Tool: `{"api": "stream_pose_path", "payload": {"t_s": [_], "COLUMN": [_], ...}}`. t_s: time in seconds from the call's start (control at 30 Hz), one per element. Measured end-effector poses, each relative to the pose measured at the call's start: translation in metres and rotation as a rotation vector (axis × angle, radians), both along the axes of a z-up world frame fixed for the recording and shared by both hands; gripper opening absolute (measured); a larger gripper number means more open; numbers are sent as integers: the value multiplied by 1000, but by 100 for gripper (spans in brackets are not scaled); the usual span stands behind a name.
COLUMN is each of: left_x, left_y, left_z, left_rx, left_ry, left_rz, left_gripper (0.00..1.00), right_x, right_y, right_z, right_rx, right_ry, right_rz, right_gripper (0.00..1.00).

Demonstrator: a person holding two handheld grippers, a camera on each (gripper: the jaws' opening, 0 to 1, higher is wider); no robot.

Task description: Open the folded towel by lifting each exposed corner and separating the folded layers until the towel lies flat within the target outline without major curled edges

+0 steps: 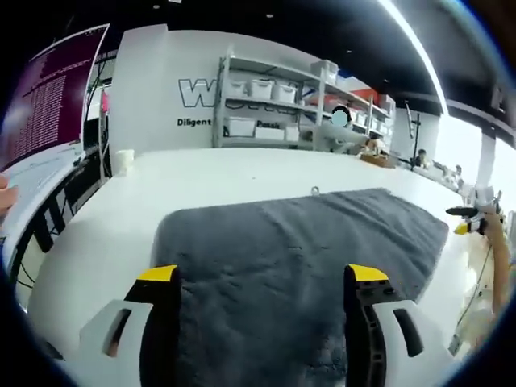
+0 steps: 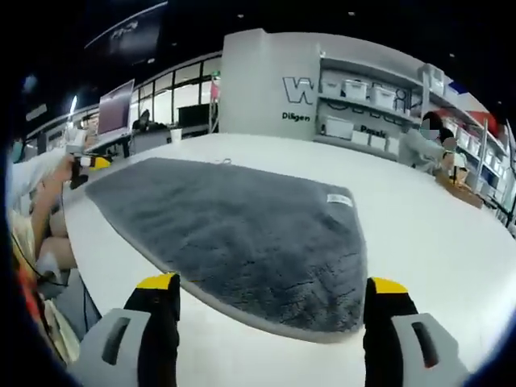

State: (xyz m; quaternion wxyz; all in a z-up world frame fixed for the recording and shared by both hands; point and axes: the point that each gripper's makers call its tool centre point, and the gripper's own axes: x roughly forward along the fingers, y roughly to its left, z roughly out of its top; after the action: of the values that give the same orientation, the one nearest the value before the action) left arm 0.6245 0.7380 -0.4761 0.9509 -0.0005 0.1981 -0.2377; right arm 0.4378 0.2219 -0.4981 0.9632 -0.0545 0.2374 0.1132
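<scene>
Right gripper view: towel (image 2: pixel 242 234) flat on table (image 2: pixel 419 234)

Left gripper (image 1: pixel 266 278) jaws apart, hovering over near edge of grey towel (image 1: pixel 306 242); towel lies spread on white table (image 1: pixel 201 173), shelves (image 1: pixel 282 105) beyond it.

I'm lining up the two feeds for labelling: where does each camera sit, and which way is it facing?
Left gripper view: rides on the left tool, looking along its open jaws over the grey towel on the white table toward the shelves.
Right gripper view: rides on the right tool, open jaws rising over the table edge, facing the towel's near corner; a person's arm shows at left.
Shared: towel, table, shelves.
</scene>
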Motion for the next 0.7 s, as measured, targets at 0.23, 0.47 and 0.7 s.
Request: {"api": "stream_pose_path", "payload": {"t_s": [0.23, 0.47, 0.7], "left_x": [48, 96, 126], "left_y": [10, 21, 23], "left_z": [-4, -8, -25], "left_rx": [58, 161, 221], "left_ry": [-17, -40, 5], "left_rz": [51, 107, 112], "left_gripper": [58, 31, 26], "right_x": [-3, -4, -7], "right_y": [21, 31, 41], "right_z": [6, 8, 10], "right_rx": [-29, -36, -18], "right_ry": [-10, -15, -17], "right_rz": [66, 103, 141], "right_gripper": [99, 99, 99]}}
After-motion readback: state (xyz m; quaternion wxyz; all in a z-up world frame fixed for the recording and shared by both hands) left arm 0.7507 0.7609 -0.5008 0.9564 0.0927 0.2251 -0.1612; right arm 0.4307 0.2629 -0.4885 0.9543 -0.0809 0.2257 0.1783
